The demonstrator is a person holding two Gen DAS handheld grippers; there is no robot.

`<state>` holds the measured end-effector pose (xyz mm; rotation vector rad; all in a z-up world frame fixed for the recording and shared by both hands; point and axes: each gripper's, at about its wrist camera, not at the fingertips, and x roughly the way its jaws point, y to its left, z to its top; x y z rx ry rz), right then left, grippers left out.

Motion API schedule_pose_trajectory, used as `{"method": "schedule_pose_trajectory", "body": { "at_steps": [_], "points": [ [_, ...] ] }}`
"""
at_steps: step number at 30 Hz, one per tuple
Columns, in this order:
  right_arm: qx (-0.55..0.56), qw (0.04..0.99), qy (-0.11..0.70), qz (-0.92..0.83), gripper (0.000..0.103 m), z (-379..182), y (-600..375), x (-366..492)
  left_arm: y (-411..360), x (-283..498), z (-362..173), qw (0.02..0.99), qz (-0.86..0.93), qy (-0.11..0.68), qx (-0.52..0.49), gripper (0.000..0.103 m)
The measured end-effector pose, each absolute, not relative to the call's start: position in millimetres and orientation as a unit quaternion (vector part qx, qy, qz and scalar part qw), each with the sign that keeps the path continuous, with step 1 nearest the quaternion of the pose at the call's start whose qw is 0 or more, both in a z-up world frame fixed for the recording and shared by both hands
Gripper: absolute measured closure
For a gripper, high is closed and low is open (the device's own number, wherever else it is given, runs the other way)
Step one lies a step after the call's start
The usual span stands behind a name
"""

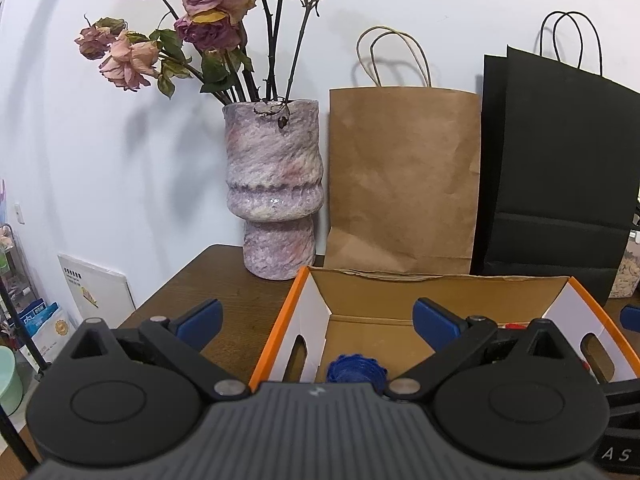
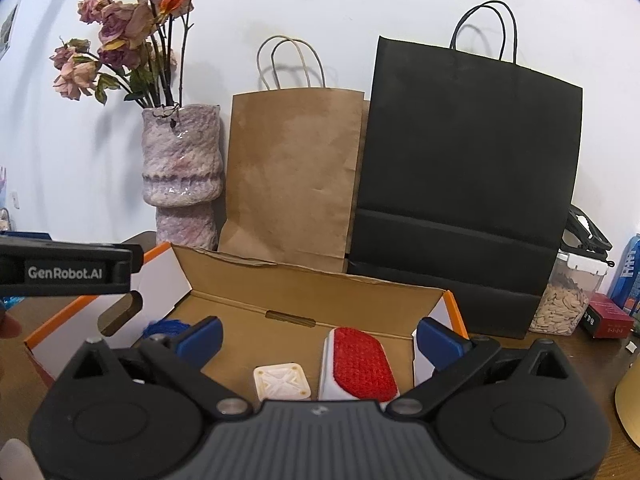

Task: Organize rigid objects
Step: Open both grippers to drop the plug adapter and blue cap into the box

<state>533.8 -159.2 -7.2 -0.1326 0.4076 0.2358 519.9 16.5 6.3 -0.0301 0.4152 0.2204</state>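
An open cardboard box (image 1: 400,284) with an orange rim (image 2: 452,300) lies on the brown table. Inside it rest a blue knobbly object (image 1: 356,368) (image 2: 166,326), a white square piece (image 2: 282,384) and a white brush with a red pad (image 2: 362,364). My left gripper (image 1: 320,320) hovers over the box's left end, open, nothing between its blue pads (image 1: 200,316). My right gripper (image 2: 318,336) hangs over the box's right half, open and empty, above the brush. The left gripper's side shows at the left edge of the right wrist view.
Behind the box stand a mottled purple vase (image 1: 276,184) of dried roses, a brown paper bag (image 1: 404,180) and a black paper bag (image 2: 468,184). A clear jar of seeds (image 2: 564,304), a red box (image 2: 608,316) and a blue carton (image 2: 630,276) stand at the right.
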Motion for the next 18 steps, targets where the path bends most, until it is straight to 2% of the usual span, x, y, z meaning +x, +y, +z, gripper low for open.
{"method": "schedule_pose_trajectory", "body": {
  "at_steps": [18],
  "points": [
    [-0.062, 0.973, 0.189, 0.116, 0.0, -1, -167, 515, 17, 501, 11, 0.974, 0.109, 0.197, -0.017, 0.0]
  ]
}}
